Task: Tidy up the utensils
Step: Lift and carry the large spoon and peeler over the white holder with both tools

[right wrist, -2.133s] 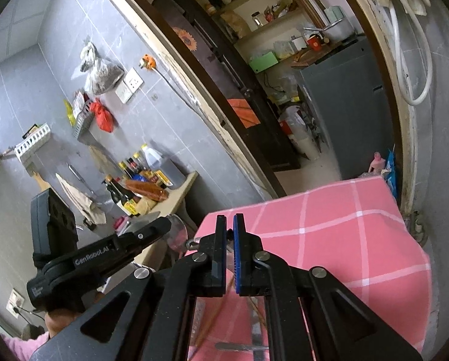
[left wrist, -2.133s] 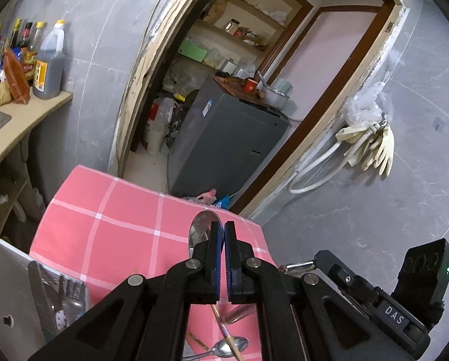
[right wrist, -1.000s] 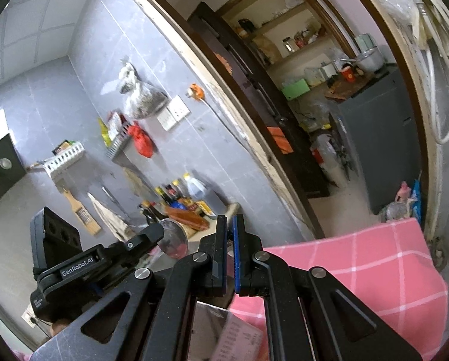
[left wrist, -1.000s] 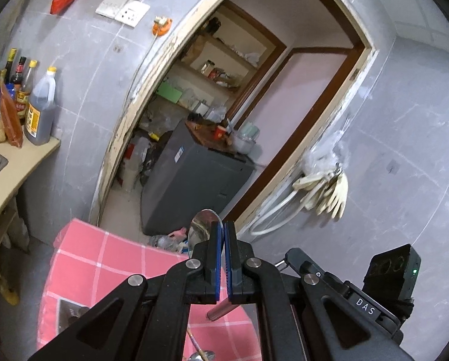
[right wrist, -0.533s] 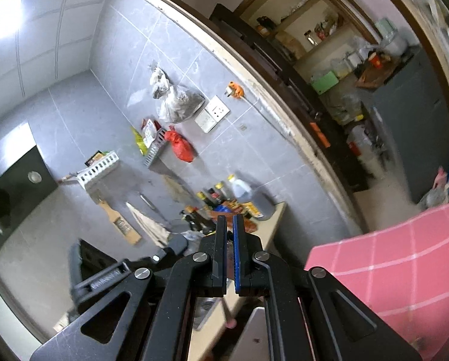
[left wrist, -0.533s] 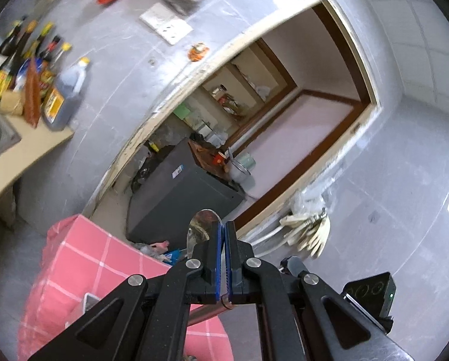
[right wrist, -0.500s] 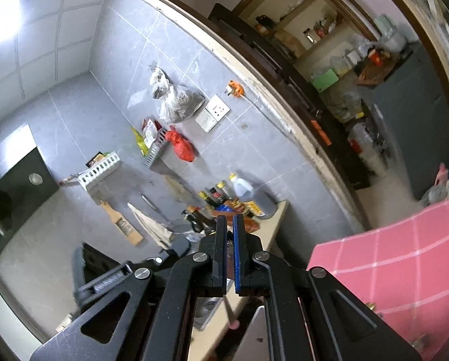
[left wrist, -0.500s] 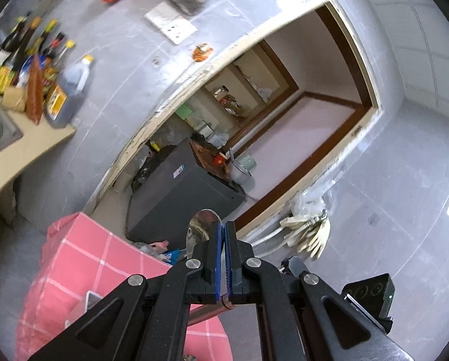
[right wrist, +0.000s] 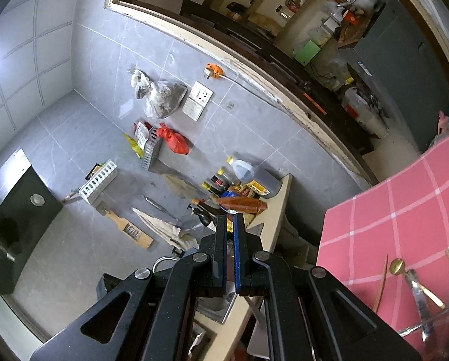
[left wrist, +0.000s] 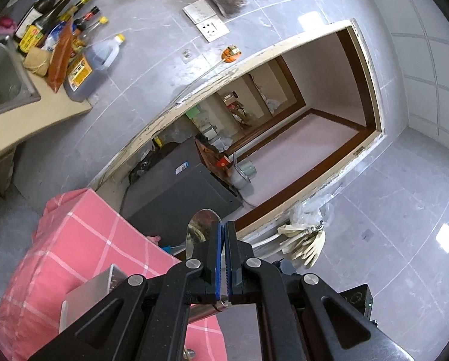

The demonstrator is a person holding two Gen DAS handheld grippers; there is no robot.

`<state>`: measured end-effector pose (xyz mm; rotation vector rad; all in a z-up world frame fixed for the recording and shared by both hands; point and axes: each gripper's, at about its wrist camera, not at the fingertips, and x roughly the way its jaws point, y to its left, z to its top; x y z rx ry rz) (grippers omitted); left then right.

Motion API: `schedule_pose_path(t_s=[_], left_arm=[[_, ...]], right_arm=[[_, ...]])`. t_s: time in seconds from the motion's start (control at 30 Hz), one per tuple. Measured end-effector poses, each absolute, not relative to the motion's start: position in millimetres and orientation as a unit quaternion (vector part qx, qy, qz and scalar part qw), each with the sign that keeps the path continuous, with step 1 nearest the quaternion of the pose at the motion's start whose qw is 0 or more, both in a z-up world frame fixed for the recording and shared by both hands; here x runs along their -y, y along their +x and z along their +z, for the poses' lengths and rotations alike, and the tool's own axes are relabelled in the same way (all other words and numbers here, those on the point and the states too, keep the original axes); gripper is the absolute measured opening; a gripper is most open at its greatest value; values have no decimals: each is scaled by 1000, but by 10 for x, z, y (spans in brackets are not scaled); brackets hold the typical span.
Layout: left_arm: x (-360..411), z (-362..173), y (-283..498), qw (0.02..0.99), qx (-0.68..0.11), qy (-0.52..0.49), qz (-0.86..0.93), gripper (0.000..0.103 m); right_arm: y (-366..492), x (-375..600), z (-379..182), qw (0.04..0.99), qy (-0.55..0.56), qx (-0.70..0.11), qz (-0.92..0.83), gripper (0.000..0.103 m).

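Gripping a spoon (left wrist: 201, 231), the left gripper (left wrist: 223, 240) has its fingers clamped on the handle, bowl raised above the pink checked tablecloth (left wrist: 83, 240); a metal tray (left wrist: 95, 285) sits below. In the right view, the right gripper (right wrist: 230, 234) shows fingers nearly together, apparently holding nothing. Loose utensils (right wrist: 417, 282) lie on the cloth at lower right.

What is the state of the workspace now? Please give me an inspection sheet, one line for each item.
Surface: pink checked tablecloth.
Job's things: spoon; metal tray; loose utensils on the cloth.
Clutter: bottles on the counter.
Grippers: left gripper shut on the spoon; right gripper shut, whether it holds anything cannot be told.
Cables: white hose by the door frame.
Surroundings: grey tiled wall, open doorway, rubber gloves.
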<state>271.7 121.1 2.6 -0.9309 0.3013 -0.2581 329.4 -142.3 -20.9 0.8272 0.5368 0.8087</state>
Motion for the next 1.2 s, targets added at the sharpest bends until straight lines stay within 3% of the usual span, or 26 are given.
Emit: schedule_pose_path(t_s=[0.43,0.8,1.2], left_arm=[[-1274,-119,2616,871,-142,-455,-121,3],[-1287,-284,2578,867,-154,-458,-122,3],[-1234,-336,2581,896,-228,-369,-94,3]], right_arm=[[3176,1296,2,818,355,-239,384,4],[3156,1230,-243,831,324,-274,359,4],[3164,1028,-437,857,227,-317,337,5]])
